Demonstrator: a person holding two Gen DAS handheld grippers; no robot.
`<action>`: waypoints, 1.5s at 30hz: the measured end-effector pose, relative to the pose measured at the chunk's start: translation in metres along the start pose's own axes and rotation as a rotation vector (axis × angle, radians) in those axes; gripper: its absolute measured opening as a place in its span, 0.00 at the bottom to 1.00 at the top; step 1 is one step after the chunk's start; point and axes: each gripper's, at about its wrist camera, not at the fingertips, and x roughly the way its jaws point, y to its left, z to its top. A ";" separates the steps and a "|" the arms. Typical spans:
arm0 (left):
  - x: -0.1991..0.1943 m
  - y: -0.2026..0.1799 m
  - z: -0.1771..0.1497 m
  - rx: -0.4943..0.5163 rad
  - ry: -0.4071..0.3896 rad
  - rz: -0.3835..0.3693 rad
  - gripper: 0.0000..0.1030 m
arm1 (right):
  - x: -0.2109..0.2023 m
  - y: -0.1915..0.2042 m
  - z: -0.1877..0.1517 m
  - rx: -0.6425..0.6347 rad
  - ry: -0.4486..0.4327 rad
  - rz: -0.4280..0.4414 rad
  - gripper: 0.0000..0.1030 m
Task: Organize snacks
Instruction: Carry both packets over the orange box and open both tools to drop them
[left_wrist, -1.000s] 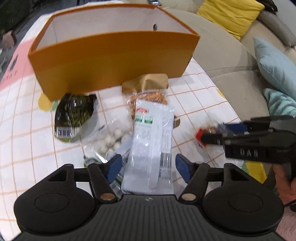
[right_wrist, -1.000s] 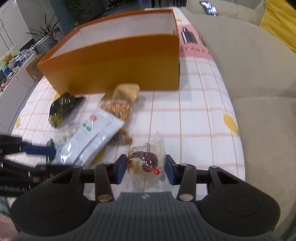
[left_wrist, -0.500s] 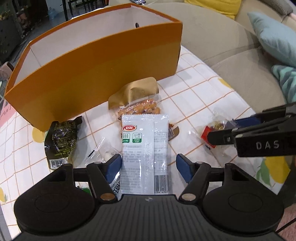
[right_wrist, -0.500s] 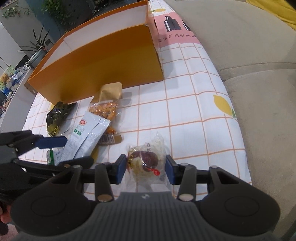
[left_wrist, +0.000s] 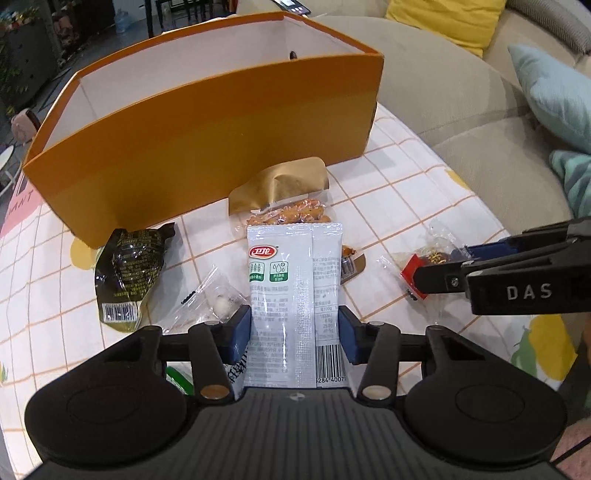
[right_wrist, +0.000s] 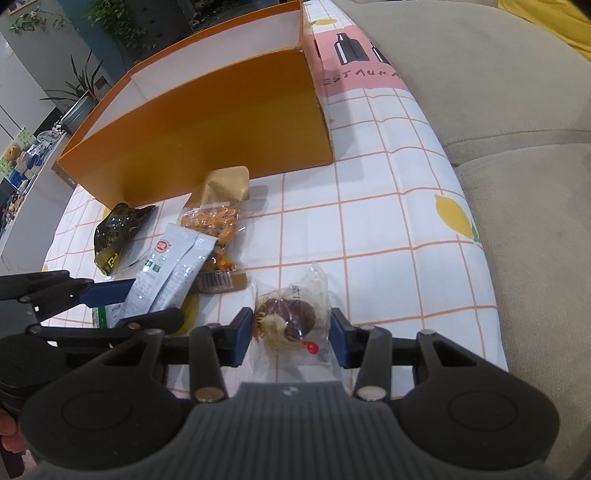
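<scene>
Left gripper (left_wrist: 294, 334): blue pads closing on a flat white-and-grey foil sachet (left_wrist: 293, 291) with a red logo, both pads at the sachet's long edges. Right gripper (right_wrist: 291, 338): pinching a clear crinkly wrapper holding a dark red round sweet (right_wrist: 291, 317), pads tight against the wrapper's sides.

Ahead of both grippers, an open orange cardboard box (left_wrist: 207, 147) with white inner walls stands on the white cloth with orange grid lines (right_wrist: 388, 221).

Between left gripper and box: a gold-topped clear bag of orange-brown snacks (left_wrist: 284, 199), partly under the sachet's far end. Left of the left gripper: a dark green crumpled packet (left_wrist: 129, 269) and, nearer, a clear bag with small white balls (left_wrist: 218, 299). Right of both: beige sofa cushions (right_wrist: 498, 92).
</scene>
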 end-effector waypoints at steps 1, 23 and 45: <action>-0.003 0.001 0.000 -0.010 -0.005 -0.007 0.54 | -0.002 0.001 0.000 -0.002 -0.005 0.001 0.40; -0.086 0.066 0.080 -0.228 -0.076 -0.156 0.53 | -0.072 0.042 0.084 -0.229 -0.085 0.068 0.38; 0.004 0.110 0.209 -0.222 0.064 -0.145 0.53 | 0.029 0.096 0.239 -0.729 0.231 -0.097 0.38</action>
